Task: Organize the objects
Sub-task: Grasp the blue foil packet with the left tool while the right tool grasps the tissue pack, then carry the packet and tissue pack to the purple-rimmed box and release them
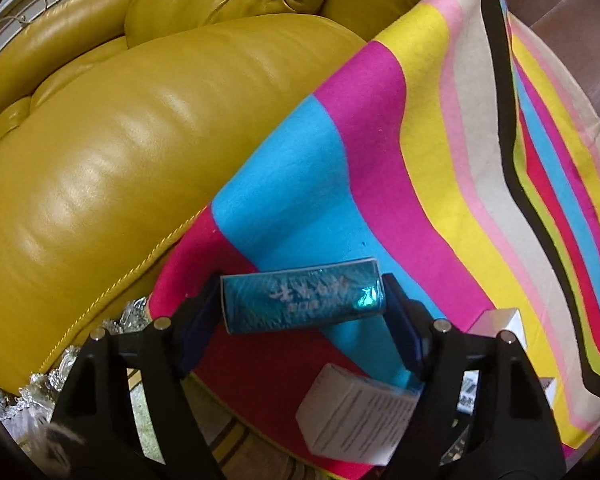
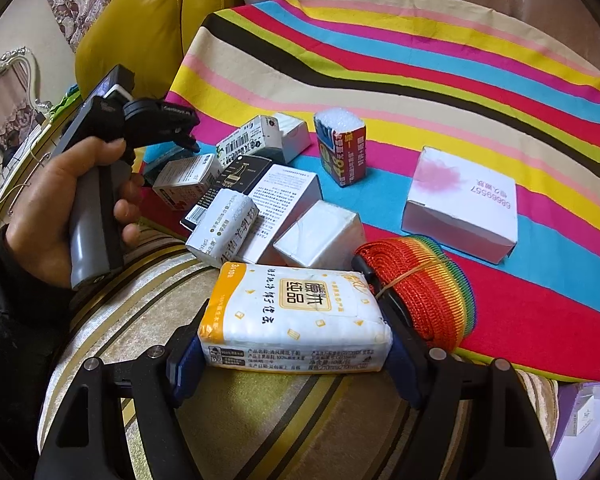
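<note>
In the left wrist view a teal foil-wrapped box (image 1: 300, 300) lies crosswise between the blue pads of my left gripper (image 1: 301, 286), and both pads touch its ends. It sits over the striped cloth (image 1: 380, 140). From the right wrist view the left gripper (image 2: 186, 140) is seen in a person's hand (image 2: 60, 200), pointing down at the far-left edge of a pile of small boxes (image 2: 240, 184). My right gripper (image 2: 294, 332) is shut on a white and orange tissue pack (image 2: 300, 300), held by its short ends above a striped cushion (image 2: 260, 408).
On the cloth stand a white box with a pink blot (image 2: 460, 204), a red and blue pack (image 2: 340, 148) and a rainbow strap roll (image 2: 420, 292) just right of the tissue pack. A yellow leather sofa (image 1: 140, 140) borders the cloth. A white printed box (image 1: 352, 412) lies under the left gripper.
</note>
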Demonstrator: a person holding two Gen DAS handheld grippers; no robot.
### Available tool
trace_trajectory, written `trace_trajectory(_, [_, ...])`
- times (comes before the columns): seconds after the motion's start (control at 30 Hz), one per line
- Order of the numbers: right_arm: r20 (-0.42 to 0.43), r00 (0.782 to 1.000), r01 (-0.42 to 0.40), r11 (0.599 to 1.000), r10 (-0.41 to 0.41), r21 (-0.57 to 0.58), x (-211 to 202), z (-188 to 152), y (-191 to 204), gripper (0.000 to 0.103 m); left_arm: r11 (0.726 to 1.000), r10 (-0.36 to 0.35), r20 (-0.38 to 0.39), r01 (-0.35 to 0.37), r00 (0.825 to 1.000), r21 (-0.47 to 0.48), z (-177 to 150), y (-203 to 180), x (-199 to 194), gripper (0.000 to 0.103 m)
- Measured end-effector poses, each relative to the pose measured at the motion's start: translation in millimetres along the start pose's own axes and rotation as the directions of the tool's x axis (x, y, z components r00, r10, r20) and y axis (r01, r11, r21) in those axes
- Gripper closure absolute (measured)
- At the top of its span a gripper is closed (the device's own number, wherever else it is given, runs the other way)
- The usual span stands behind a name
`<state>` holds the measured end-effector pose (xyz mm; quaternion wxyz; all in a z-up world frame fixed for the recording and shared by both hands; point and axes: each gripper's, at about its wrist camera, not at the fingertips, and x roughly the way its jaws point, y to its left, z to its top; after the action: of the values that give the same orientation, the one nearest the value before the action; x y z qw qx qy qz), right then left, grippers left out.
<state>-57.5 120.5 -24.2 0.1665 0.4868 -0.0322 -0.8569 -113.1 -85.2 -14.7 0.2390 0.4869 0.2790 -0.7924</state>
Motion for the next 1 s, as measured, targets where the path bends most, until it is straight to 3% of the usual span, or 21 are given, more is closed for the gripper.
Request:
trace_trajectory(0.17, [0.048, 0.998, 0.049, 0.999, -0.049, -0.002, -10, -2, 0, 0.027, 0.994, -0.11, 0.084, 0.111, 0.99, -0.01, -18, 24, -33, 0.024])
trace_trajectory(0.33, [0.075, 0.993, 0.09, 0.996, -0.089, -0.013, -17, -4, 2, 0.027, 0.978, -0.206, 0.163, 0.203, 0.965, 0.037, -47, 46, -76, 0.024])
trace_trajectory(0.4, [0.089, 0.991, 0.107, 0.994, -0.105, -0.018, -21, -4, 4, 0.027, 0.968, -0.248, 0.172, 0.236, 0.953, 0.086, -68, 34, -92, 0.024])
trace_trajectory(0.53, [0.117, 0.983, 0.141, 0.99, -0.139, -0.004, -32, -8, 3, 0.027, 0.94, -0.318, 0.131, 0.294, 0.939, 0.174, -73, 37, -107, 0.024])
trace_trajectory(0.67, [0.131, 0.975, 0.176, 0.984, -0.178, 0.028, -41, -14, -2, 0.027, 0.911, -0.362, 0.089, 0.332, 0.928, 0.246, -103, 33, -131, 0.024])
trace_trajectory(1.0, [0.127, 0.943, 0.286, 0.945, -0.307, 0.16, -71, -36, -28, 0.027, 0.809, -0.446, -0.037, 0.421, 0.894, 0.411, -126, -12, -130, 0.024])
